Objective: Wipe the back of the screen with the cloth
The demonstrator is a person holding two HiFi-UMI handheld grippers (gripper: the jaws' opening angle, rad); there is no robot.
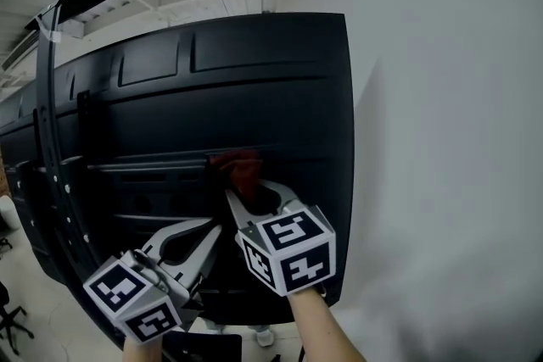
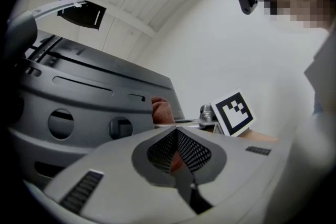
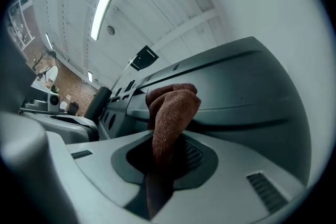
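The black back of the screen [image 1: 212, 97] fills the head view, standing upright. A red-brown cloth [image 1: 242, 169] is bunched against its middle rib, and my right gripper [image 1: 248, 192] is shut on it. The right gripper view shows the cloth [image 3: 170, 113] rising out of that gripper [image 3: 165, 147] to touch the screen's back [image 3: 247, 92]. My left gripper [image 1: 208, 231] hangs lower left, close to the panel, jaws together and holding nothing. From the left gripper view [image 2: 176, 132] the cloth [image 2: 161, 112] and the right gripper's marker cube [image 2: 233, 112] lie just beyond.
A white wall [image 1: 441, 140] stands right of the screen's edge. A black mounting bar [image 1: 51, 148] runs down the screen's left side. Chair legs [image 1: 10, 320] show on the floor at lower left. A ceiling light [image 3: 102, 10] glows overhead.
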